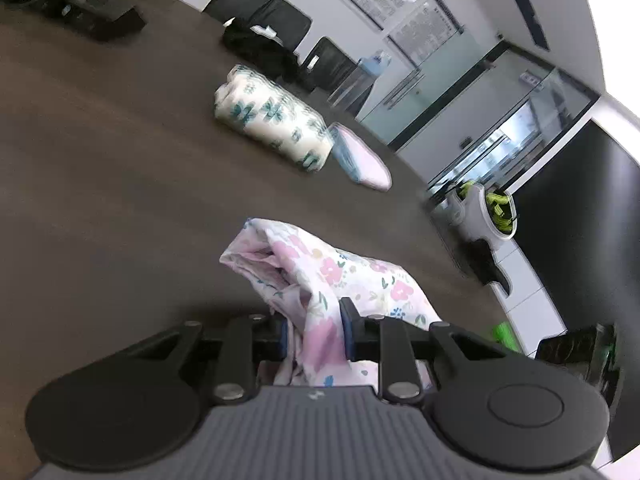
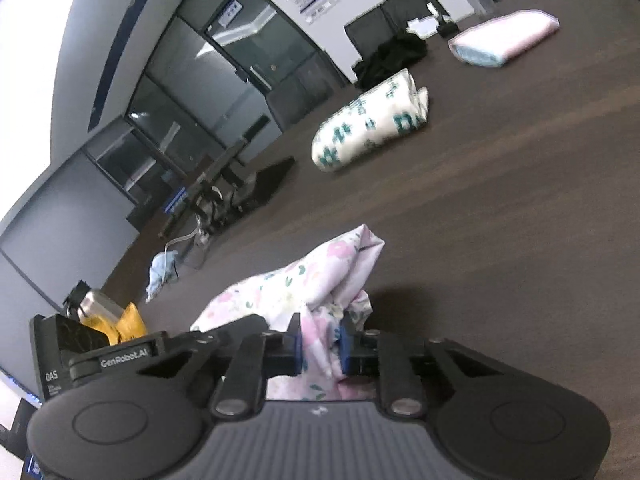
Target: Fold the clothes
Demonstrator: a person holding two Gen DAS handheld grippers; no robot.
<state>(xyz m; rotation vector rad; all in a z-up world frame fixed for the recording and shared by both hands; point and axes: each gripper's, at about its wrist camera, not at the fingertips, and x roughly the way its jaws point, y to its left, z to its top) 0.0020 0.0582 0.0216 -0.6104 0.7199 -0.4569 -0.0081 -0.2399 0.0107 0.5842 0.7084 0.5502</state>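
A pink floral garment (image 1: 340, 276) hangs bunched over the dark brown table (image 1: 100, 160). My left gripper (image 1: 316, 332) is shut on one part of it, cloth pinched between the blue pads. The same garment (image 2: 304, 280) shows in the right wrist view, where my right gripper (image 2: 320, 344) is shut on another part. Both views are tilted and the cloth is lifted off the table (image 2: 520, 240).
A folded white garment with green flowers (image 1: 272, 120) (image 2: 368, 120) and a folded pink and blue one (image 1: 360, 156) (image 2: 504, 38) lie farther back. A black cloth (image 1: 260, 46) (image 2: 390, 58), chairs, glass doors, black equipment (image 2: 224, 188), a light blue cloth (image 2: 162, 272) and a steel bottle (image 2: 96, 304) surround the table.
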